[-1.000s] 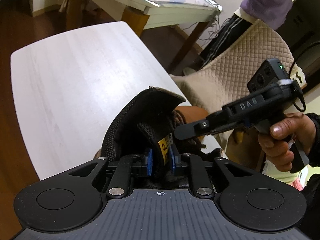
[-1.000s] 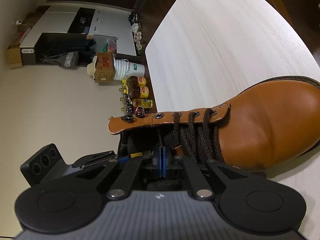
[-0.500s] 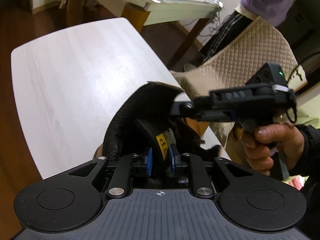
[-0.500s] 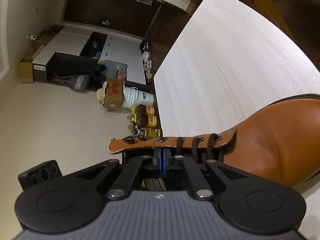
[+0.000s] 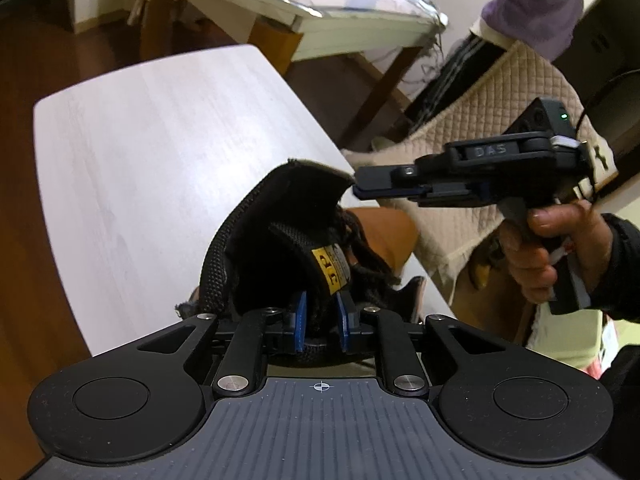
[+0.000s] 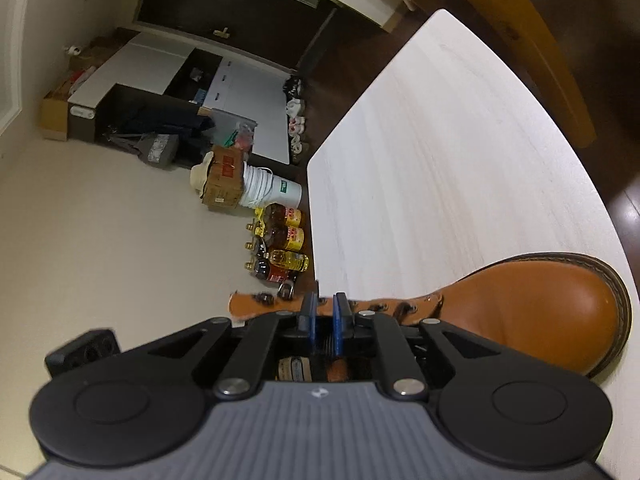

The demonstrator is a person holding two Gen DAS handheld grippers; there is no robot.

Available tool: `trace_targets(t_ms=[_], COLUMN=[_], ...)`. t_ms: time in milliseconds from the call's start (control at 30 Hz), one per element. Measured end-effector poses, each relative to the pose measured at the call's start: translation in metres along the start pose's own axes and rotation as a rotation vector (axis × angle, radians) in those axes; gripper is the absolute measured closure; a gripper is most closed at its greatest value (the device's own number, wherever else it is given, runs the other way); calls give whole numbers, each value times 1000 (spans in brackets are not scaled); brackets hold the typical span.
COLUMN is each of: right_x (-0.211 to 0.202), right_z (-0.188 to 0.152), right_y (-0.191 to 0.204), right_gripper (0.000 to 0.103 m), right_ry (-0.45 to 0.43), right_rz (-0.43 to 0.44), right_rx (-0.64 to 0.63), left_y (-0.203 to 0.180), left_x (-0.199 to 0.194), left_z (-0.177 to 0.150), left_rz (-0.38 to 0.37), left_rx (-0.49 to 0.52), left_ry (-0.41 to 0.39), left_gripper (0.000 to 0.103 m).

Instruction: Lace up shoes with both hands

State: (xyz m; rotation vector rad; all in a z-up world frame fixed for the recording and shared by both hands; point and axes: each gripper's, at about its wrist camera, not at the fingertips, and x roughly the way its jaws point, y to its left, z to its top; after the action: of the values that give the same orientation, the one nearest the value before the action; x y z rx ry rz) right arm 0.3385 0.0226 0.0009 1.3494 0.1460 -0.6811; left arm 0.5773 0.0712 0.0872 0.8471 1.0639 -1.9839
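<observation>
Tan boot [image 6: 532, 312] on white table [image 6: 440, 160]; left gripper [image 5: 321, 322] clamps its tongue [image 5: 288, 256], right gripper [image 6: 323, 316] just opened, empty.

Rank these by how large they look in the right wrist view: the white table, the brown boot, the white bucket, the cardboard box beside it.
1. white table
2. brown boot, enlarged by nearness to the camera
3. white bucket and cardboard box: these two look about alike, so they stay unranked.
</observation>
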Motion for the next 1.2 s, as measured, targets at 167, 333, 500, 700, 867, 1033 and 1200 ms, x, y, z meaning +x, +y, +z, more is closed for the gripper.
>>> trace_targets(t_ms=[167,333,500,700,867,1033,1200], right_x=[24,47,17,-2,-16,-7,21], right_z=[18,30,89,153,125,45,-15], right_y=[-5,-13,-12,-4,33,78,98], right_gripper=[91,100,101,95,84,85,85], right_ry=[56,155,2,-45,81,331,443], right_rz=[42,99,16,-193,-297,-147,-39], right_rx=[4,49,-115,-396,-778,-1315,-1817], left_y=[-2,-9,-42,-100,-127,-144,-161], left_x=[-5,-16,-54,-57,-11,28,53], left_z=[-8,-13,-44,-105,-132,-137,-125], left_rz=[24,103,283,402,395,419,547], left_rx=[-44,-114,-238,-407,-438,-358,-329], left_ry=[-25,-102,-257,-308,-281,-304,-263], left_gripper=[87,87,87,87,87,86,85])
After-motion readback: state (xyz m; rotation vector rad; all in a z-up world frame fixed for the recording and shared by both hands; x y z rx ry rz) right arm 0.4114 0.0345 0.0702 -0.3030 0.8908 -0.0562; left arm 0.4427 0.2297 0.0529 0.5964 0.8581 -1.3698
